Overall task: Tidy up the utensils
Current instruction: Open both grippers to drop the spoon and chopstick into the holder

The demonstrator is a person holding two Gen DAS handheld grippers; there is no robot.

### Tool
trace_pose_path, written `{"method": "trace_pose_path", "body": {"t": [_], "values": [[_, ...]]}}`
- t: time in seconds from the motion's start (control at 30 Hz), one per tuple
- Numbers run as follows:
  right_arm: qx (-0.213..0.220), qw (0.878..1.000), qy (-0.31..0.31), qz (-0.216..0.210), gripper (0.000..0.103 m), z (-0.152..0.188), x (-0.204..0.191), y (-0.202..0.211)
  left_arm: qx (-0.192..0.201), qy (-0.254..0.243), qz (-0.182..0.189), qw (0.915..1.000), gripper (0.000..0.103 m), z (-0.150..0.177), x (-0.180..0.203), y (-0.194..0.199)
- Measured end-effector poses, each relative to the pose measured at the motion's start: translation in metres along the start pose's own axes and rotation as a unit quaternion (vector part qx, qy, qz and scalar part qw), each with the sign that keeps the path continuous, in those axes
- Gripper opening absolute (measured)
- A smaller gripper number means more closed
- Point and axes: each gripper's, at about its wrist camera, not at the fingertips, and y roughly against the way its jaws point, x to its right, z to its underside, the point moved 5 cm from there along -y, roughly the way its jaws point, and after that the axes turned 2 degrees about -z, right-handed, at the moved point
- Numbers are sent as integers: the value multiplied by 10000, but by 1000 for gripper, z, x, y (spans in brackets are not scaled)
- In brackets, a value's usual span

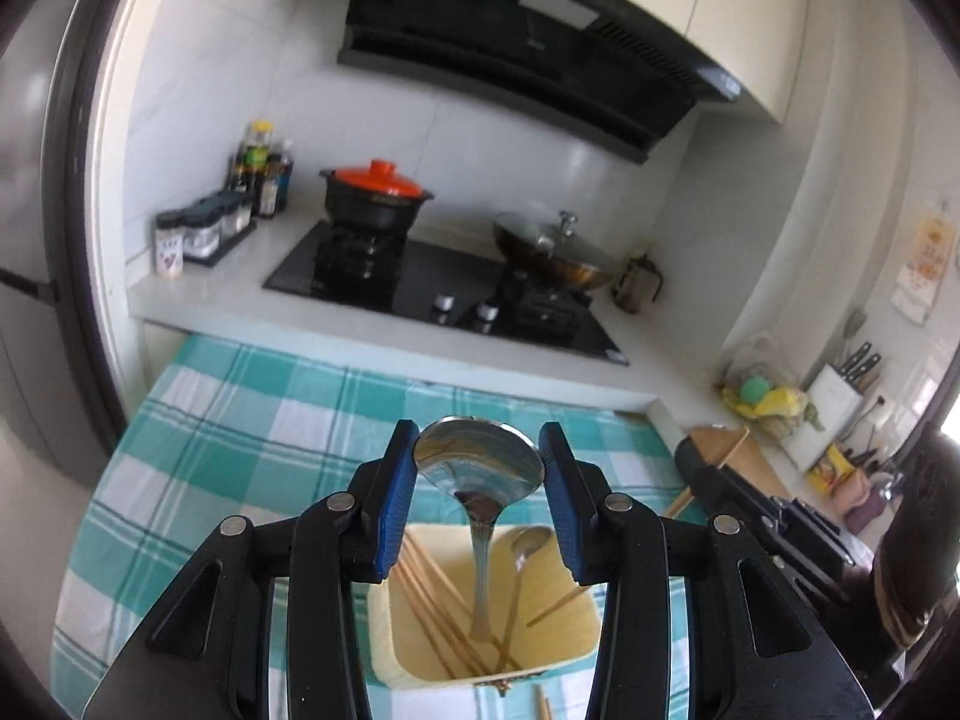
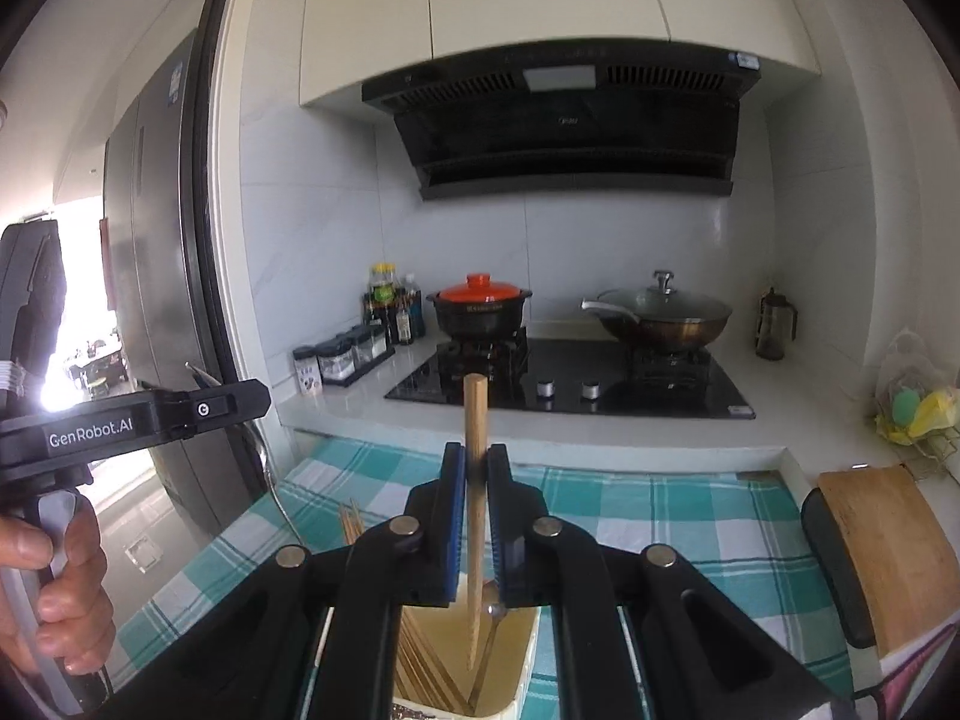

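Observation:
My left gripper (image 1: 480, 456) is shut on the bowl of a steel spoon (image 1: 477, 468), whose handle hangs down into a cream utensil holder (image 1: 384, 630). The holder holds several wooden chopsticks (image 1: 432, 606) and a second smaller spoon (image 1: 528, 546). My right gripper (image 2: 475, 465) is shut on a wooden chopstick (image 2: 476, 420), held upright with its tip down inside the same holder (image 2: 528, 654), beside more chopsticks (image 2: 420, 660). The left gripper body (image 2: 120, 420) shows at the left of the right wrist view.
A teal checked cloth (image 1: 240, 420) covers the table. Behind it are a counter with a gas hob (image 1: 432, 288), a black pot with a red lid (image 1: 375, 192), a lidded wok (image 1: 555, 249) and spice jars (image 1: 204, 228). A wooden board (image 2: 888, 546) lies right.

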Motion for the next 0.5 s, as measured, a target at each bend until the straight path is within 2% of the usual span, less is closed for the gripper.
{"method": "trace_pose_path", "body": {"t": [0.17,0.27,0.43,0.5], "values": [[-988,9945,-134,-318,8,39,9,-58,-669,185,-351,9970,41,27,-20,-48],[-1337,9902,-172,-364,8,54,13,-78,-882,199,-510,9946,41,38,-23,-66],[-1389,9884,-466,-391,12,60,20,-86,-1098,103,-703,9914,42,51,-22,-85],[-1386,9884,-517,-340,24,59,22,-84,-1165,187,-671,9908,44,53,-24,-89]]}}
